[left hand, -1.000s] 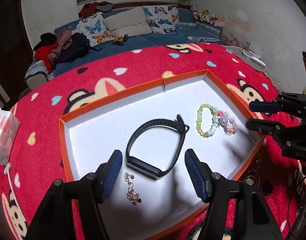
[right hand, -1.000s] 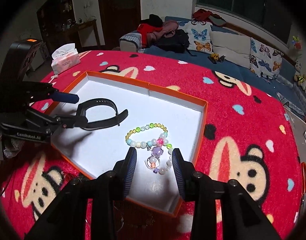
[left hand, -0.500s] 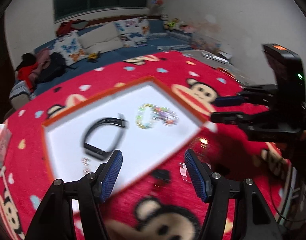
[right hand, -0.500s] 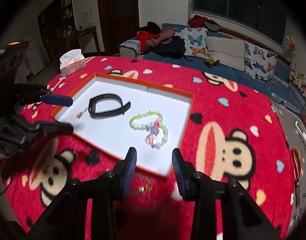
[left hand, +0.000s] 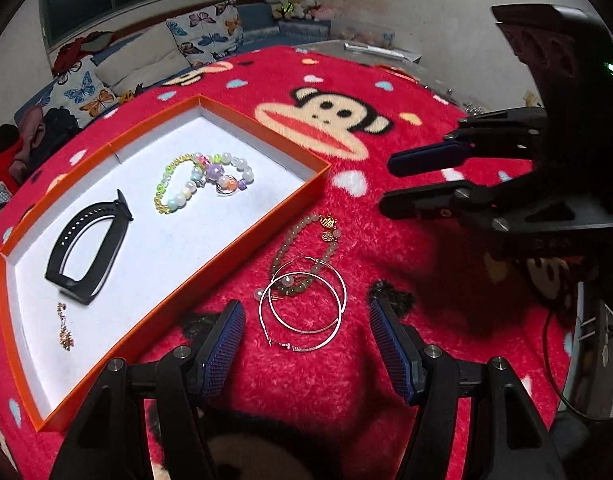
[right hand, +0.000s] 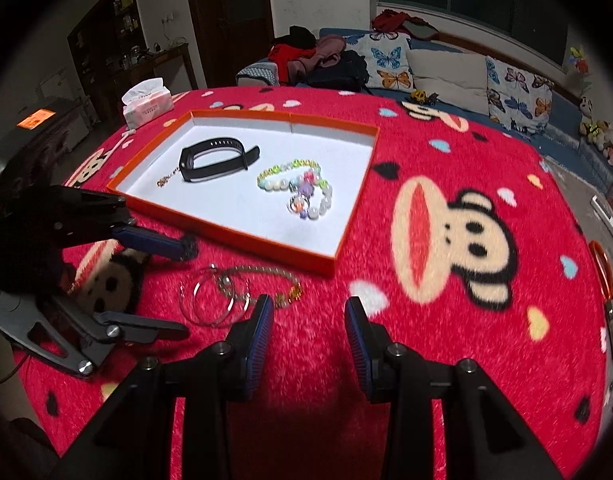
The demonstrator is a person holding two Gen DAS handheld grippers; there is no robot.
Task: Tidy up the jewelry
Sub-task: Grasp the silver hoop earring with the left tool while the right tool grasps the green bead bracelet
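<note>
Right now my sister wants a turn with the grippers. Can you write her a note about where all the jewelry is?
Left gripper: open, empty, over the hoop earrings.
Right gripper: open, empty, above the blanket.
Done: black band, colorful bead bracelet and small gold chain lie in the orange tray.
Left: hoop earrings and the jade bead bracelet lie overlapping on the blanket beside the tray. Move them in.
</note>
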